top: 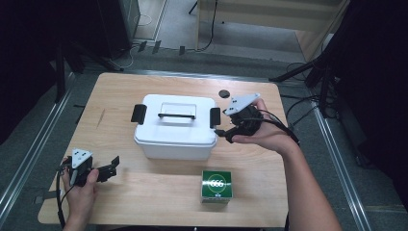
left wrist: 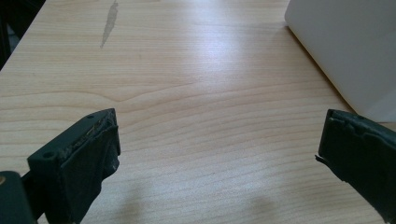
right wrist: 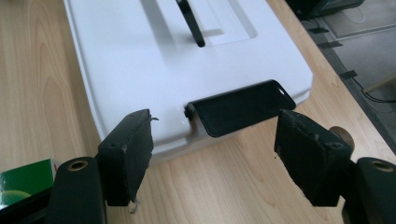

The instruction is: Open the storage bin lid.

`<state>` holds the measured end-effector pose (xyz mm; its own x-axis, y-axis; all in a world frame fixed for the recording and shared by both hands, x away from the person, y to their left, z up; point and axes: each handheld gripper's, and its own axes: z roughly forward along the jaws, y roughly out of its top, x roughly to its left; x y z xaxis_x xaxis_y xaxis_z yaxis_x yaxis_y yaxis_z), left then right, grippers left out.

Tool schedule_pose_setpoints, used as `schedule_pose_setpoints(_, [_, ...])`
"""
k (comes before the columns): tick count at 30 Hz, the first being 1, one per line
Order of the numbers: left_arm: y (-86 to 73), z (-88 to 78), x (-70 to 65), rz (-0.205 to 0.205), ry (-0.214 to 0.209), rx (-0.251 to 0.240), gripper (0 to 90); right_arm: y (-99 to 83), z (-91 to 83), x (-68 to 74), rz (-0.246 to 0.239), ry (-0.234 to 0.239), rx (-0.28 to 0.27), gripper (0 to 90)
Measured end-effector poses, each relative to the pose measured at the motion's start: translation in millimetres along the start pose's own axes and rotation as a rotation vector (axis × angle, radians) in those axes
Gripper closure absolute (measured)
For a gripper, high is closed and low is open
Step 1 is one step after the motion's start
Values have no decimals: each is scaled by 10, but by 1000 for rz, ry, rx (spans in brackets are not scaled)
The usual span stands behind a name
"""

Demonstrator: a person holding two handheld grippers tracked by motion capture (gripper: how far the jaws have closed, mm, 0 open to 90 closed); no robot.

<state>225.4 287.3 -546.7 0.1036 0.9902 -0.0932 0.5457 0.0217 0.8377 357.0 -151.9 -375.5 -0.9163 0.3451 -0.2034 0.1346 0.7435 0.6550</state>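
Two hand-held grippers, left (top: 109,169) and right (top: 225,134), jaws apart | wooden table (top: 144,192) | white box (top: 175,126)

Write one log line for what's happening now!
right gripper: open, at box's raised right latch | left gripper: open, empty | lid: on

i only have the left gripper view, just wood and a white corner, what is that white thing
Observer: A white box with its lid on; a black carry handle lies across the top.
Operator: is the lid clipped down
Observer: The right clip sticks out level from the lid's edge, so it looks unlatched.
Operator: where's the right gripper
Observer: The right gripper is beside that clip, jaws open and empty.
Operator: anything else on the table
Observer: A green carton stands in front of the box, nearer the person.
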Motion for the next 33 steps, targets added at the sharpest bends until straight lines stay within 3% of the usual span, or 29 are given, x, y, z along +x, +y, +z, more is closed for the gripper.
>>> schedule_pose_setpoints(4, [3, 11, -15, 11, -3, 4, 0, 144, 8, -21, -66, 30, 72, 282])
schedule_pose_setpoints(11, [4, 14, 9, -12, -12, 2, 0, 374, -24, -116, -99, 68, 148, 313])
schedule_pose_setpoints(20, [6, 16, 20, -18, -15, 7, 0, 660, 97, -183, -141, 130, 283, 363])
schedule_pose_setpoints(33, [8, 22, 17, -18, -13, 8, 0, 928, 257, -155, -208, 148, 363, 412])
